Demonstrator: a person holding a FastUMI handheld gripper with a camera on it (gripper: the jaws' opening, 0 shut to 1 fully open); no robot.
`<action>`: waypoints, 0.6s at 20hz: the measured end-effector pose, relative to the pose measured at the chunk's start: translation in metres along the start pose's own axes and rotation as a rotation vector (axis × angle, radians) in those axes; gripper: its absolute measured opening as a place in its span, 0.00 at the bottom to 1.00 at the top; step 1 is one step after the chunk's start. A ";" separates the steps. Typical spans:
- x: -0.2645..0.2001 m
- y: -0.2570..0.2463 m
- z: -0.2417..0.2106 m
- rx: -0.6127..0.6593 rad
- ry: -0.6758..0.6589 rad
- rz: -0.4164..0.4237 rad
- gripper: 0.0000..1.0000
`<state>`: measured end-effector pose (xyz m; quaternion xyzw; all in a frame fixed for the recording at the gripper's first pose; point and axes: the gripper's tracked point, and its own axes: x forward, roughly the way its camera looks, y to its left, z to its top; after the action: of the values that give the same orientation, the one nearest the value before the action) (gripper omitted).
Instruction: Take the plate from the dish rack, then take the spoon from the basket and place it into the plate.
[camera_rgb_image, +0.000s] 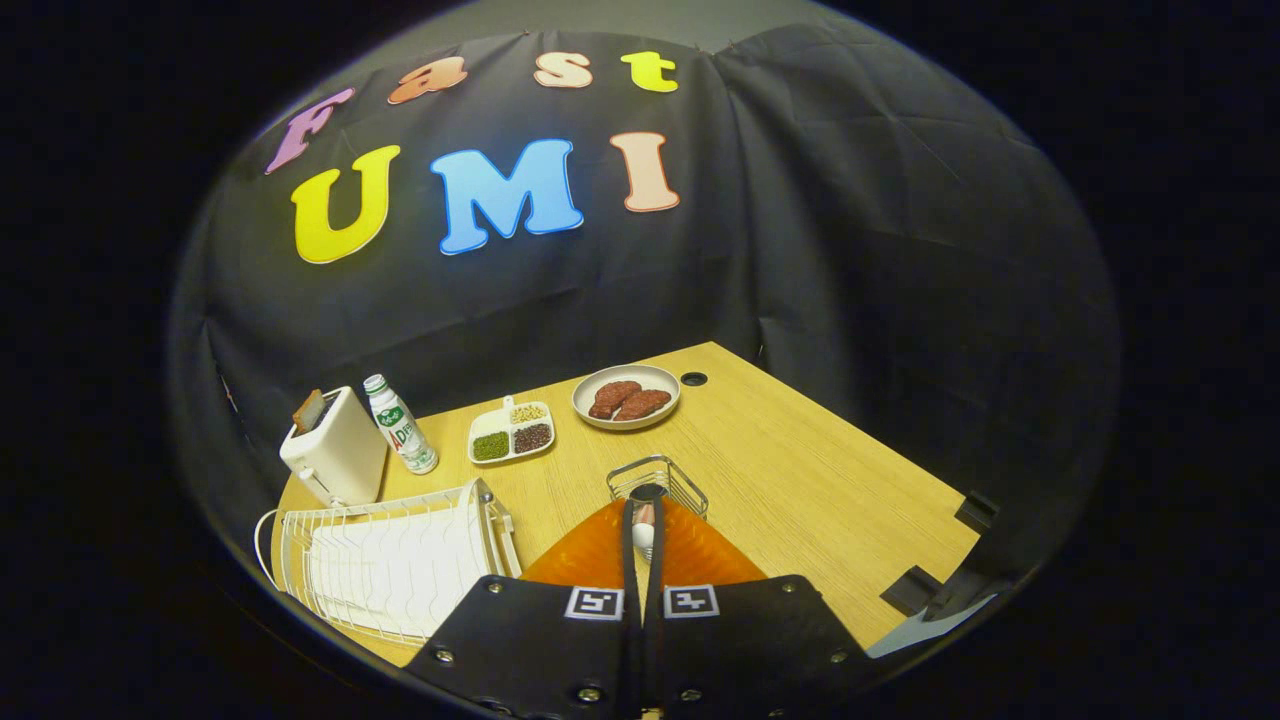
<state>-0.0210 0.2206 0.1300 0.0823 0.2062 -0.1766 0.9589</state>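
With the spoon pinched between the nearly closed fingers of the gripper, just short of the basket, it could be dropped if the thin grip slips before the plate is reached.

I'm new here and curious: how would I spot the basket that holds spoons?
On the wooden table, look just beyond the gripper, whose orange fingers are pressed nearly together around a spoon. The wire basket sits there: small, silvery, open mesh, unlike the big white dish rack beside it.

Wooden table carries toaster, bottle, dish rack, basket.
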 end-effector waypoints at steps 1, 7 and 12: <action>-0.006 0.004 0.003 -0.005 -0.008 0.010 0.01; -0.045 0.036 0.012 -0.051 -0.051 0.091 0.01; -0.079 0.075 0.001 -0.099 -0.062 0.190 0.01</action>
<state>-0.0605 0.3138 0.1708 0.0484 0.1764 -0.0770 0.9801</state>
